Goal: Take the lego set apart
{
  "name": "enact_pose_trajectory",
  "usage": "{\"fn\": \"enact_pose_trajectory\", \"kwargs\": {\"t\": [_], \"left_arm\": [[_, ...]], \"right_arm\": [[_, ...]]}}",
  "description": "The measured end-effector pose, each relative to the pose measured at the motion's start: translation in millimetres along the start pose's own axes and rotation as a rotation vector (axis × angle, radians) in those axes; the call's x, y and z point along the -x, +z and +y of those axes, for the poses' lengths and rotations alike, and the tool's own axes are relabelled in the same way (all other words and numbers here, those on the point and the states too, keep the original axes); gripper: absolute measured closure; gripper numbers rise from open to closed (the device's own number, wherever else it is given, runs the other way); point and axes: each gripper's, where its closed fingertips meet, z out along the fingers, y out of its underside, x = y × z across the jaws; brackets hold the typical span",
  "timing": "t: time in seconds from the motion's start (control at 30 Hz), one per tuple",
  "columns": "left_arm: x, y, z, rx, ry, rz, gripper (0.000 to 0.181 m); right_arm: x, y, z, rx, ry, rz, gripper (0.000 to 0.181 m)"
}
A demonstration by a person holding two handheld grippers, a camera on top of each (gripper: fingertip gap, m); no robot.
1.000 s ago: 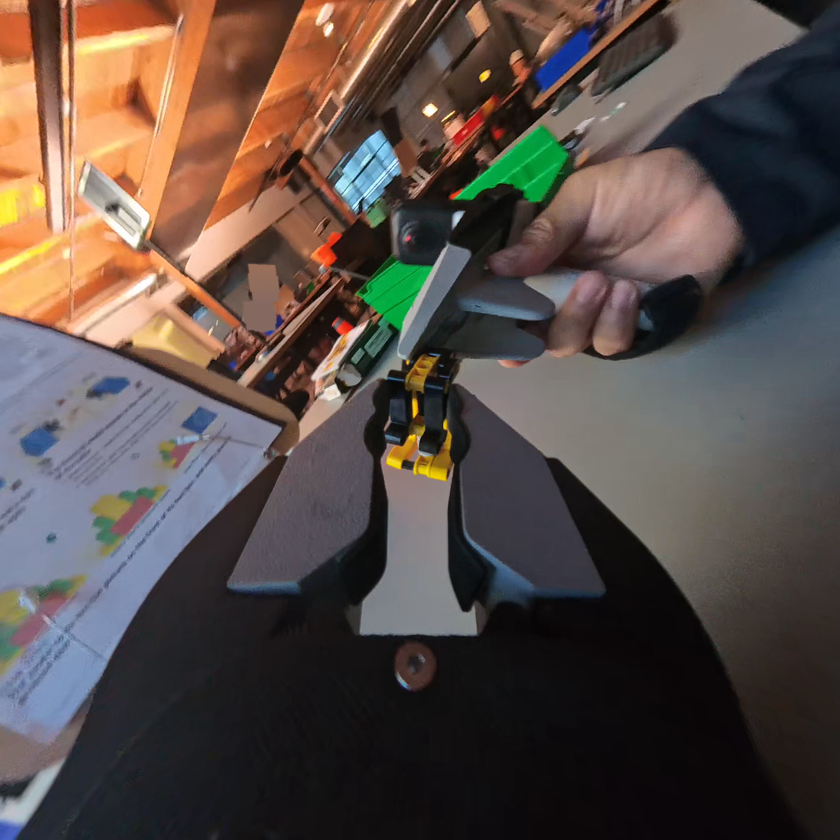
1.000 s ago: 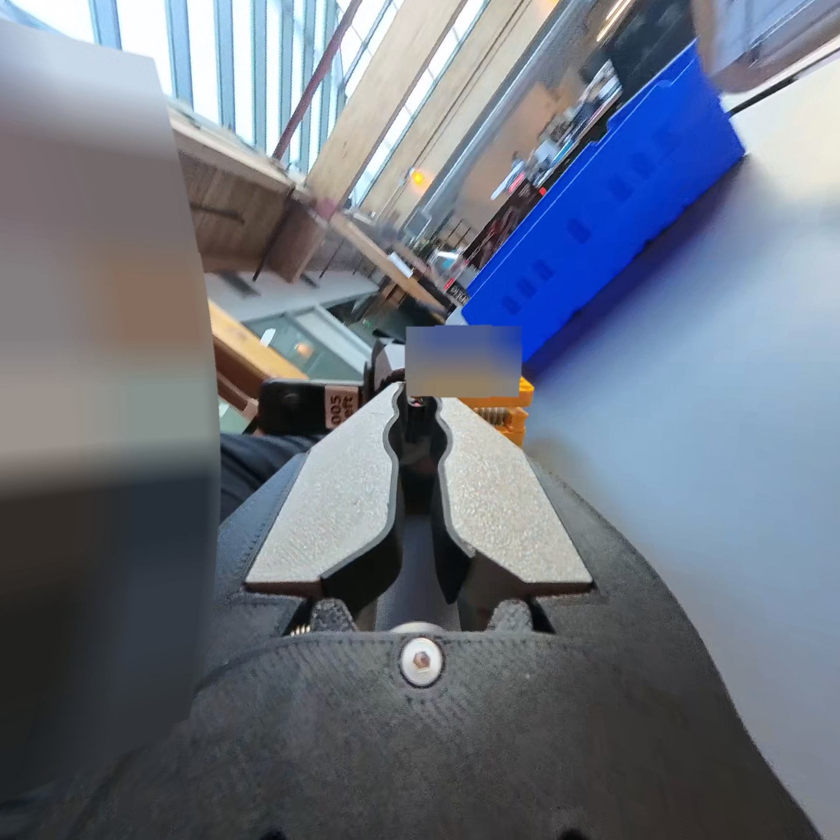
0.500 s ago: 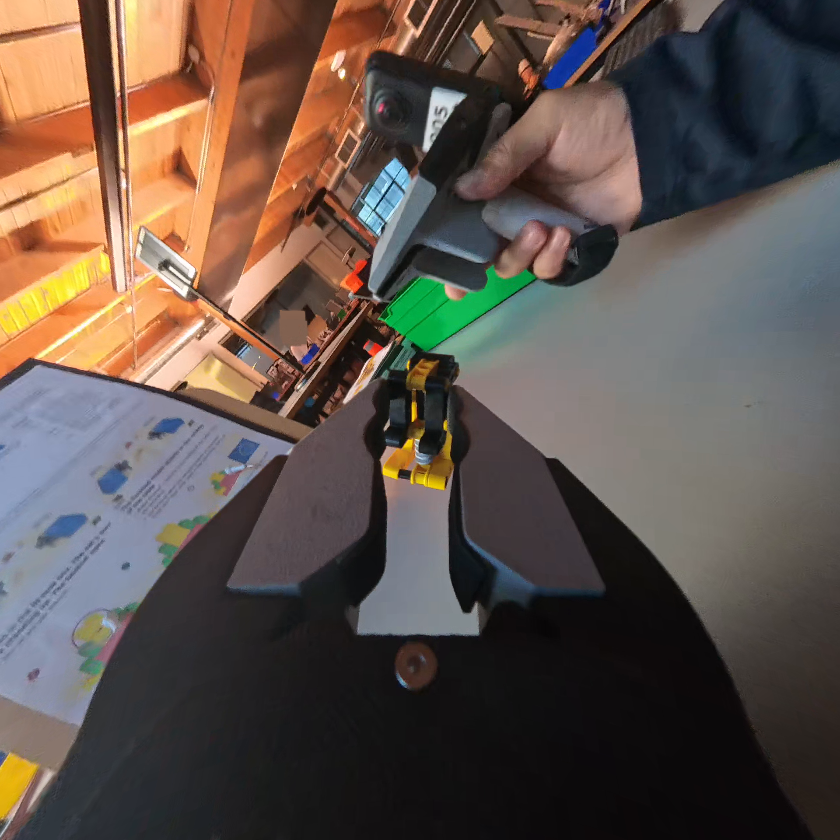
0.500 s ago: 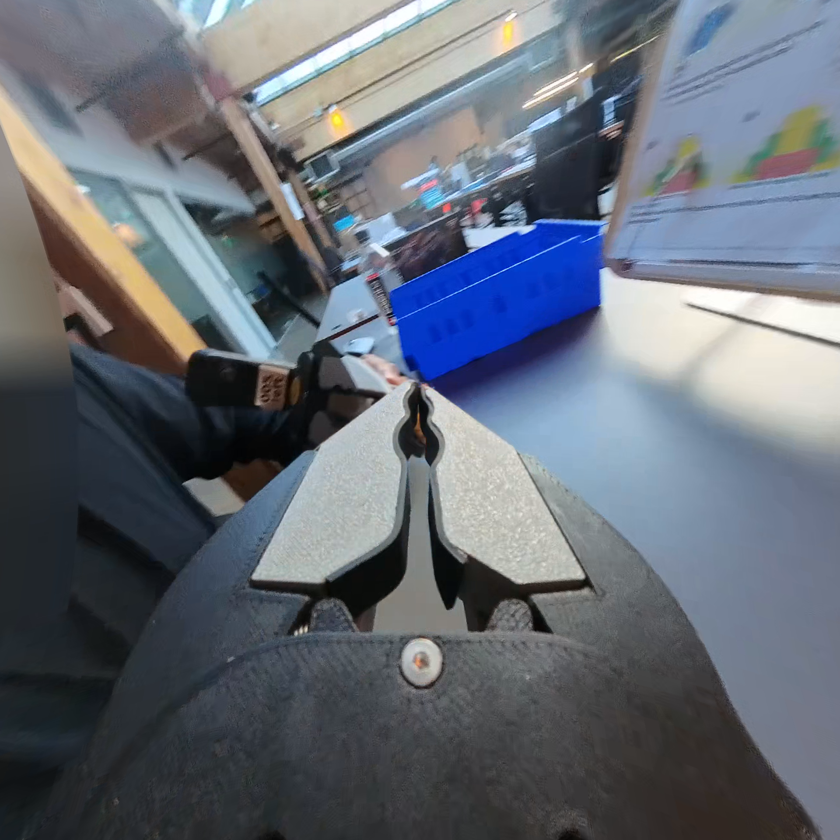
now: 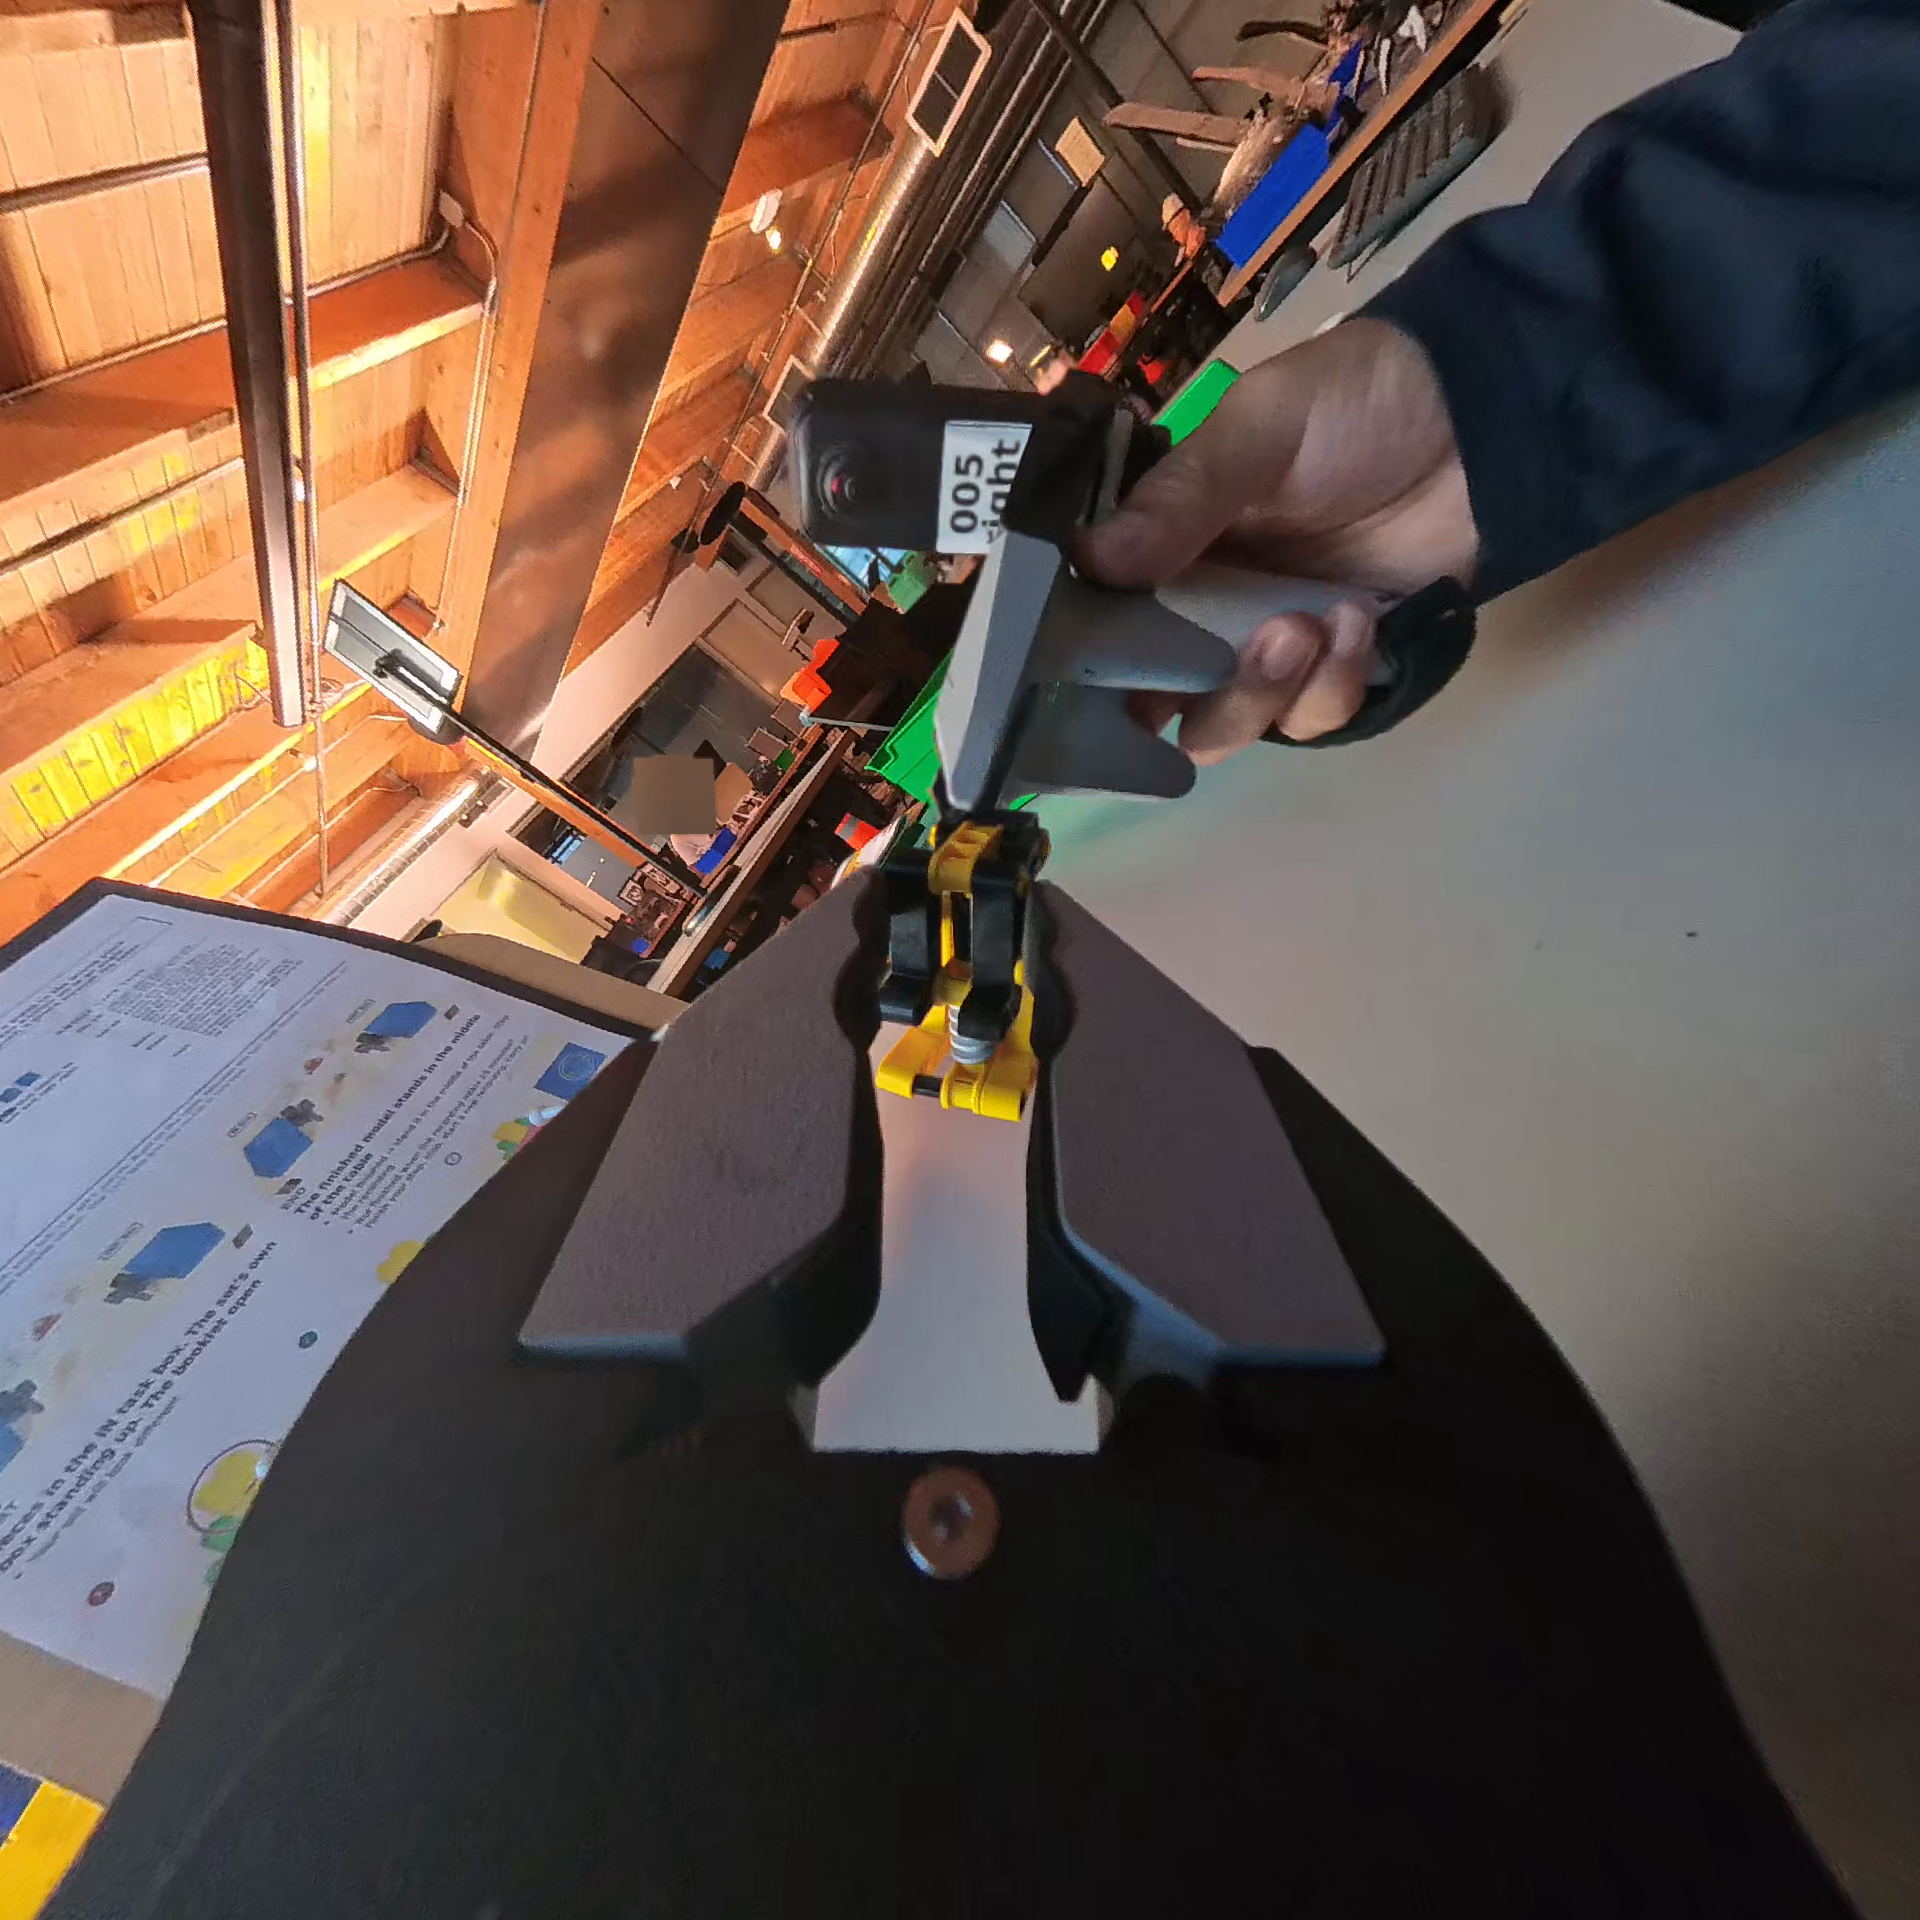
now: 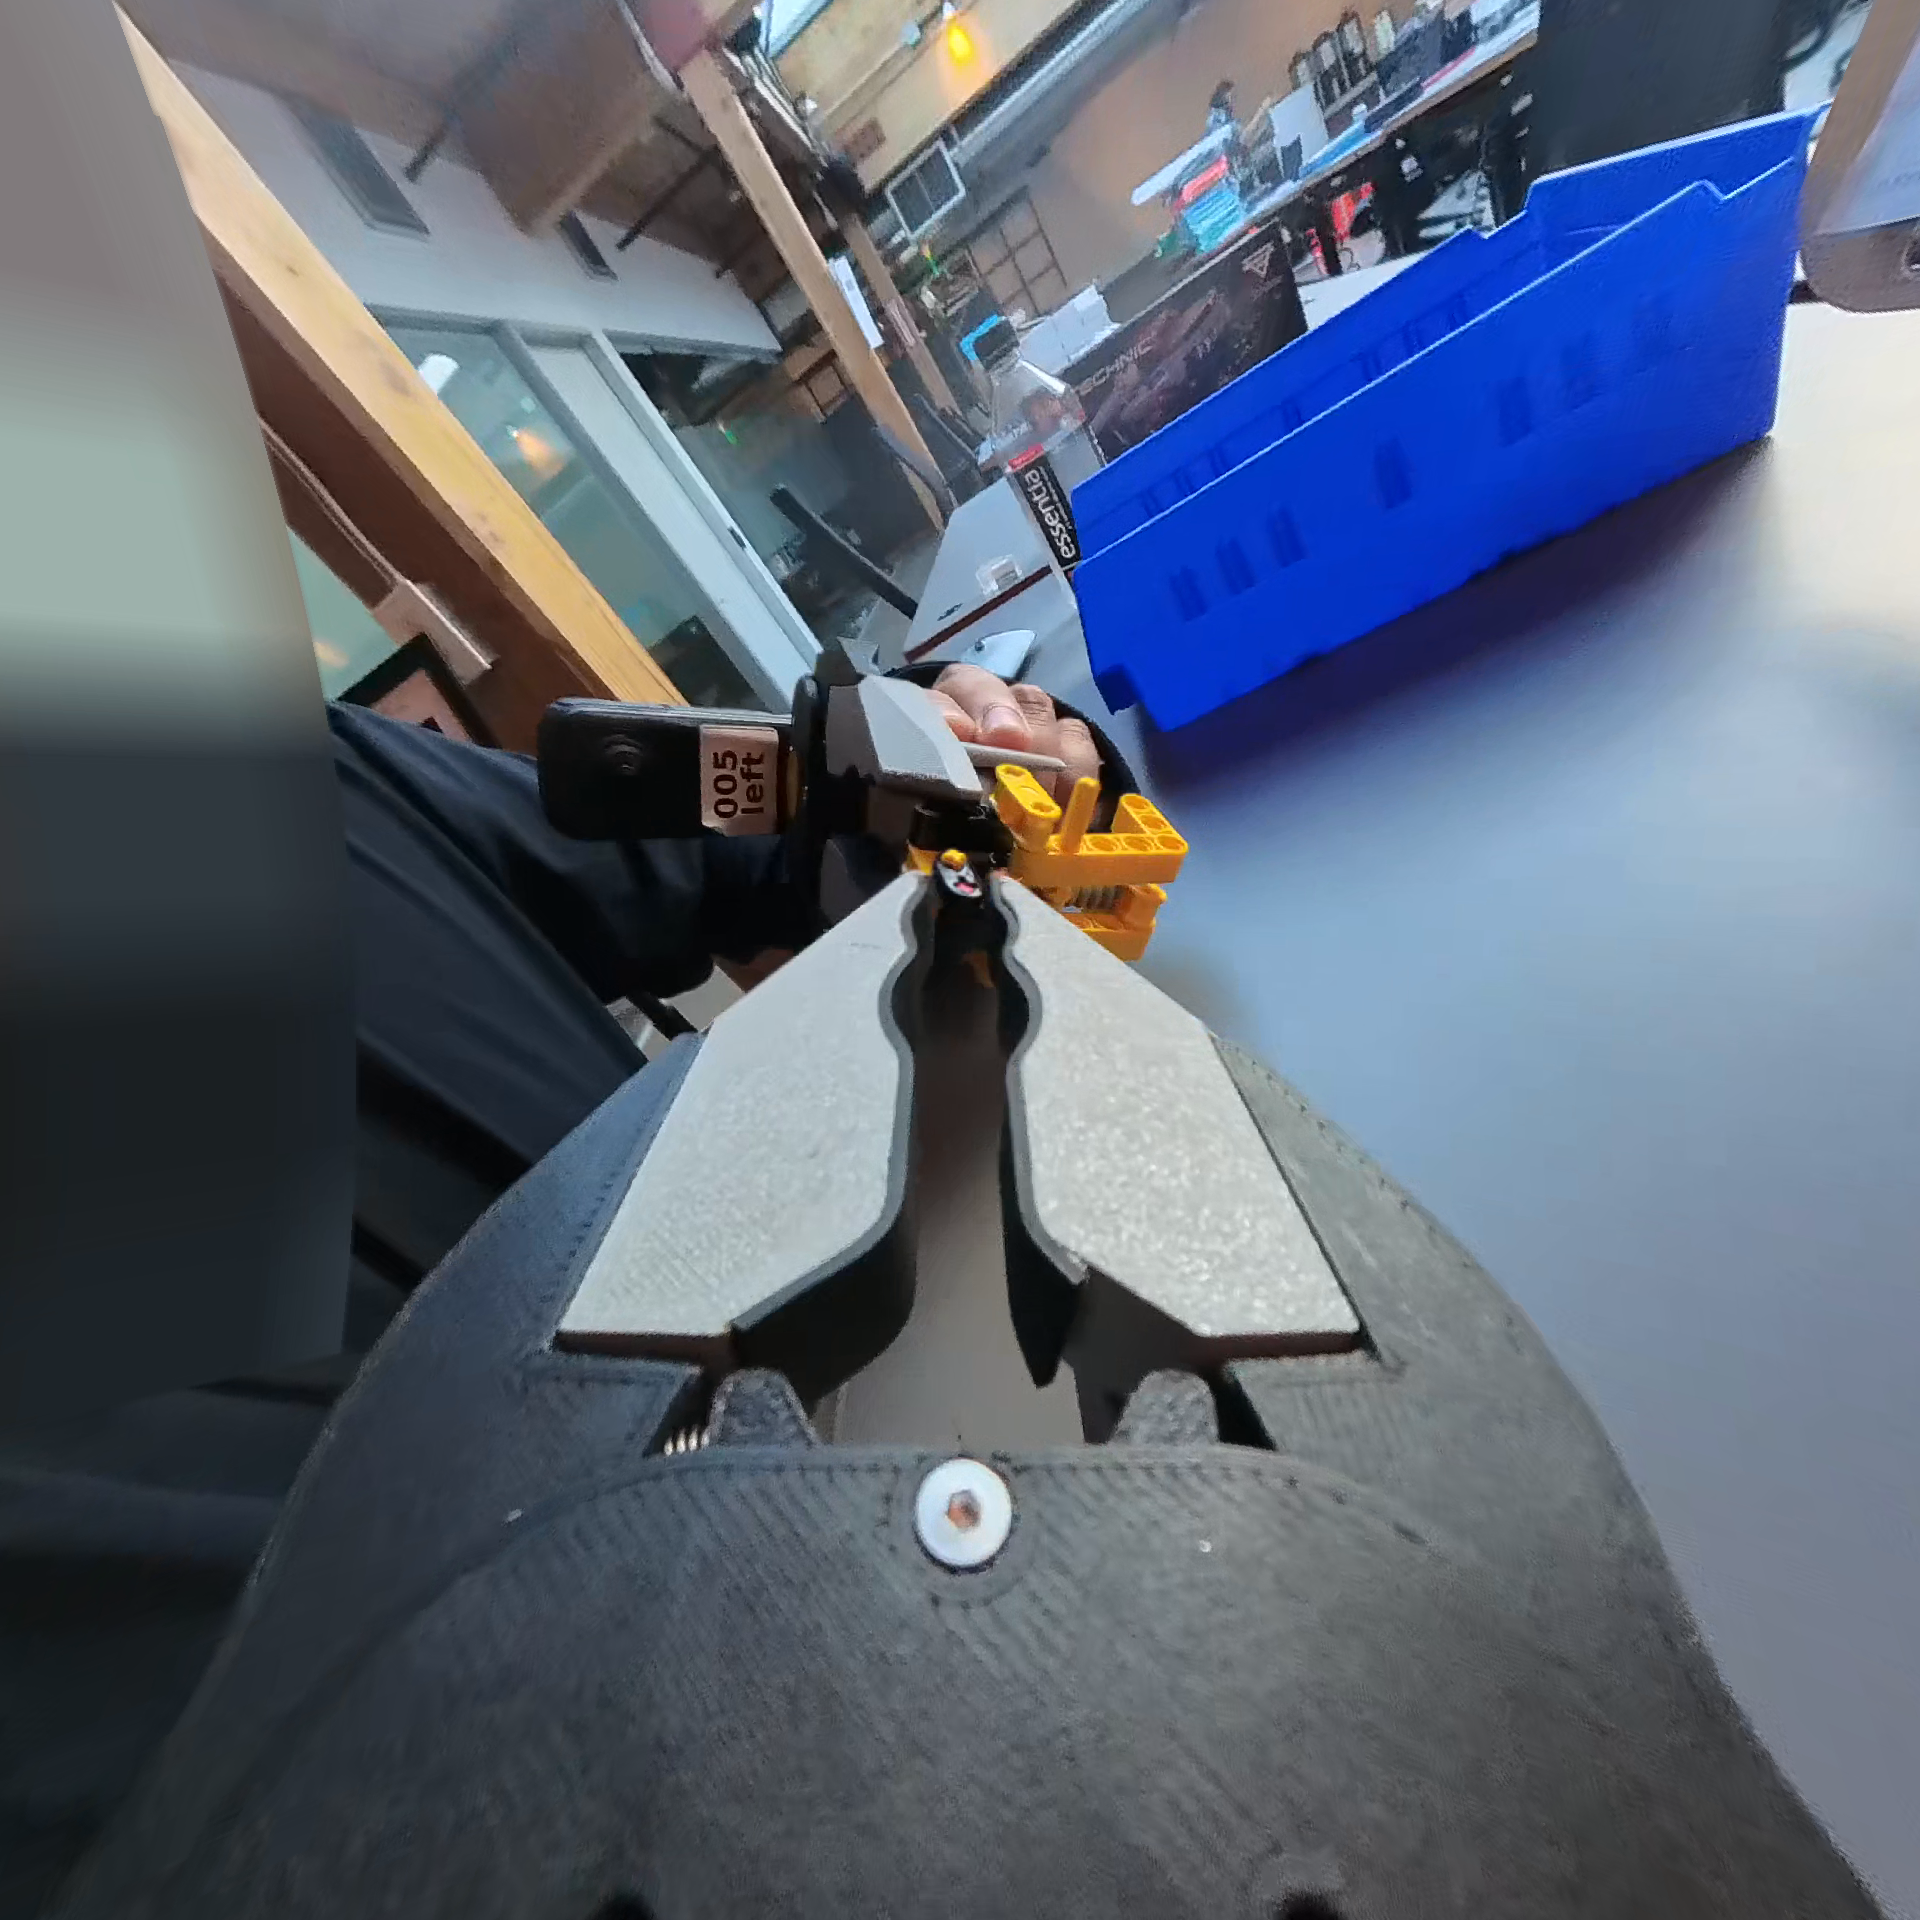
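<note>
Above the table (image 5: 1558, 1039), the yellow-and-black lego set (image 5: 961, 977) is clamped by the left gripper (image 5: 956, 966) while the right gripper (image 6: 961, 894) is closed on its end, most pieces seemingly still joined.

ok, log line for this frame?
left gripper: shut on lego model | right gripper: shut on model's black end piece | model off table | blue bin behind

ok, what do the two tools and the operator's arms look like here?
Both match: each tool, left and right, has a black textured body with a centre screw and two grey wedge fingers with wavy black inner edges. Each has a grey pistol handle and a black camera bearing a white label. No cables visible. The operator wears dark navy sleeves.
</note>
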Motion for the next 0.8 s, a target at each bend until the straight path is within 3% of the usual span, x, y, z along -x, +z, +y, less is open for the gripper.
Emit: {"fn": "enact_pose_trajectory", "kwargs": {"t": [0.17,0.27,0.4,0.57,0.73,0.8], "left_arm": [[0,-2,-4,-0.018,0.032,-0.006,0.158],[-2,-2,-5,-0.027,0.029,0.000,0.158],[-3,-1,-7,-0.025,0.040,0.002,0.158],[-7,-1,-6,0.001,0.096,-0.002,0.158],[-5,0,-7,0.000,0.033,0.016,0.159],[1,2,-3,0.037,-0.049,-0.005,0.158]], "right_arm": [[3,1,0,-0.042,0.171,-0.149,0.176],[4,0,1,-0.027,0.166,-0.178,0.176],[5,0,3,0.030,0.067,-0.133,0.175],[8,5,6,0.029,0.095,-0.156,0.175],[10,4,3,0.000,0.058,-0.128,0.176],[0,5,-5,-0.041,0.005,-0.022,0.177]]}}
